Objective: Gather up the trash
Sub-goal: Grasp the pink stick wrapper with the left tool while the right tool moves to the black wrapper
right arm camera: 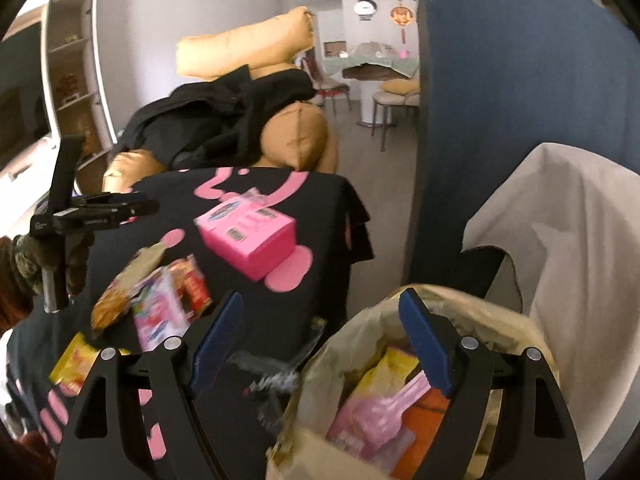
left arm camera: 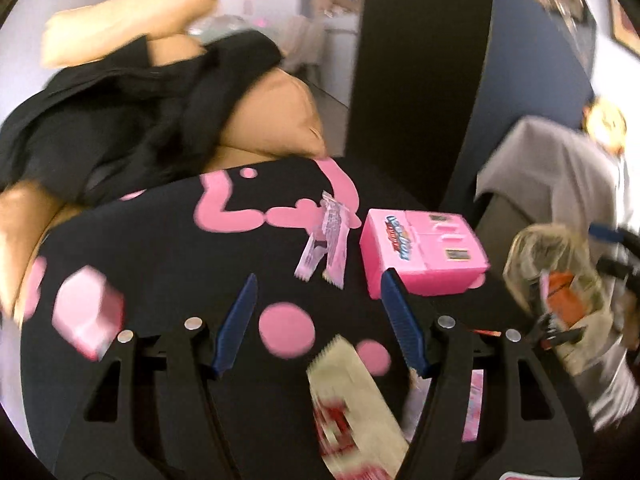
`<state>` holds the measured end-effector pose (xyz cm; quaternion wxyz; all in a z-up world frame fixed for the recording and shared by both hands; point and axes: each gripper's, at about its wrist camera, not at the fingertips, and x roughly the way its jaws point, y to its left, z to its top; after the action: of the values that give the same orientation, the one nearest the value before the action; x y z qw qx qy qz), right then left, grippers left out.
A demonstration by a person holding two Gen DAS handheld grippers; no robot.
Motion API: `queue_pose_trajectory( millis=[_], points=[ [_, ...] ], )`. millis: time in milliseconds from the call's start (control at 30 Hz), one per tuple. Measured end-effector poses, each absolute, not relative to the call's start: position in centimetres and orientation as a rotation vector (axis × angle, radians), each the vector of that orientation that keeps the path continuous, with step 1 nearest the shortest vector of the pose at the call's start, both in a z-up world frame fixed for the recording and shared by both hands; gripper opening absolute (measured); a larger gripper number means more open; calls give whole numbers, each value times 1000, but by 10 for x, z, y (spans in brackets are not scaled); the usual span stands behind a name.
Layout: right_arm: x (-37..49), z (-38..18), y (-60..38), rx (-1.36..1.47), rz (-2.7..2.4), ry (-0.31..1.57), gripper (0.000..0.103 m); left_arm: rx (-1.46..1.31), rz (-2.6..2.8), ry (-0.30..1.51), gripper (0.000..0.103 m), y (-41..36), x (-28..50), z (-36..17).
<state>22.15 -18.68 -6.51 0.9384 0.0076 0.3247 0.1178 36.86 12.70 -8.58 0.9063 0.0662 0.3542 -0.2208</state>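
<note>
My left gripper (left arm camera: 318, 284) is open over a black cloth with pink shapes (left arm camera: 160, 240). A beige and red wrapper (left arm camera: 352, 408) lies between its arms, below the fingertips. Clear pink wrappers (left arm camera: 326, 240) lie ahead beside a pink box (left arm camera: 420, 256). A small pink packet (left arm camera: 88, 316) lies to the left. My right gripper (right arm camera: 320, 312) is open above the rim of a translucent trash bag (right arm camera: 360, 332) holding yellow, pink and orange wrappers (right arm camera: 384, 412). Several wrappers (right arm camera: 156, 300) lie on the cloth left of it. The left gripper shows in the right wrist view (right arm camera: 92, 208).
A tan sofa (right arm camera: 296, 136) with black clothing (right arm camera: 224, 120) sits behind the table. A blue partition (right arm camera: 500, 80) stands to the right, with a grey cloth (right arm camera: 568, 220) draped by the bag. Chairs (right arm camera: 384, 104) stand in the far room.
</note>
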Motion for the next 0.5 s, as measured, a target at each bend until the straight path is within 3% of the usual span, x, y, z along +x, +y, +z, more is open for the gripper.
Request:
queue_pose_trajectory(
  millis=[67,167,367,433,500],
  points=[
    [234,-65,-190,27,238,676,77,174,-483,763,60,121,391,-92],
    [250,-66,-196,36,226,689,77,229,-513,828,49,111,423,-106],
    [274,-76,-207,72,210,729,77,247,-612,941,45,88,467,-128],
    [280,-80,-207,79,210,738,77,257,-633,958,38,80,474,-134],
    [285,-84,-204,83,216,750,77,217,-644,975,23,78,478,-136]
  ],
)
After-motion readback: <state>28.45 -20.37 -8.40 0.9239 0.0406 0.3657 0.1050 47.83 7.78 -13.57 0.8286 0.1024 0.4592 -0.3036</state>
